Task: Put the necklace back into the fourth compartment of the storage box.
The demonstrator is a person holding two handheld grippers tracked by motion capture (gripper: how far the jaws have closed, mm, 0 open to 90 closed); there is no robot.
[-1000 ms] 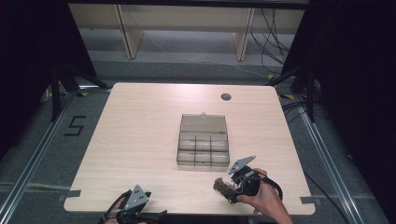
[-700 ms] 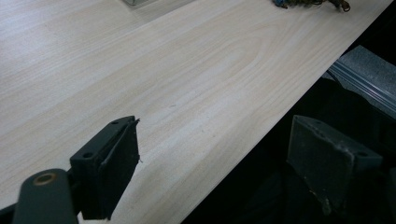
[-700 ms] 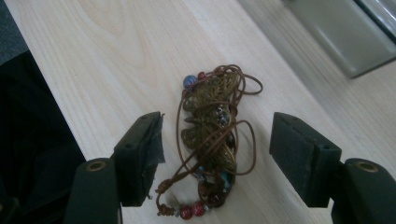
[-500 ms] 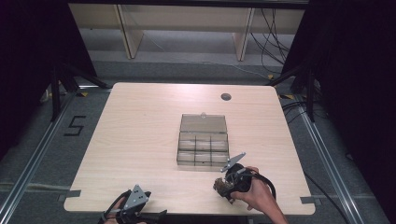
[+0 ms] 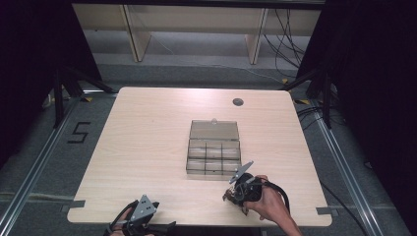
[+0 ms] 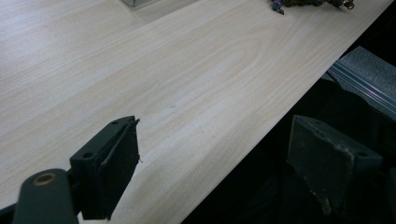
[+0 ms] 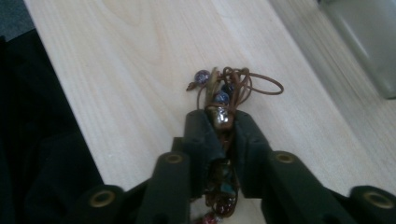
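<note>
Moved since 1 s ago: right gripper (image 5: 235, 192) carried leftward w/ its load, nearer the box's front-right corner; left gripper (image 5: 142, 210) unchanged at near edge.

Item 1: beaded cord jewellery (image 7: 223, 95) — brown cord loops, blue/purple beads. Clamped between right fingers (image 7: 201, 135); a bunch protrudes past the tips, just over the tabletop (image 5: 147, 137); contact w/ wood cannot be told.

Item 2: compartment box (image 5: 214, 147) — clear, lid open & laid back, mid-tabletop. Compartments appear empty; contents hard to tell at this res.

Item 3: left fingers (image 6: 114, 163) — spread wide, nothing held, half over the tabletop edge.

Status (judged): pickup done. Remaining: jewellery to be carried over box, lowered into 1 compartment, released; lid poss. to be shut.
</note>
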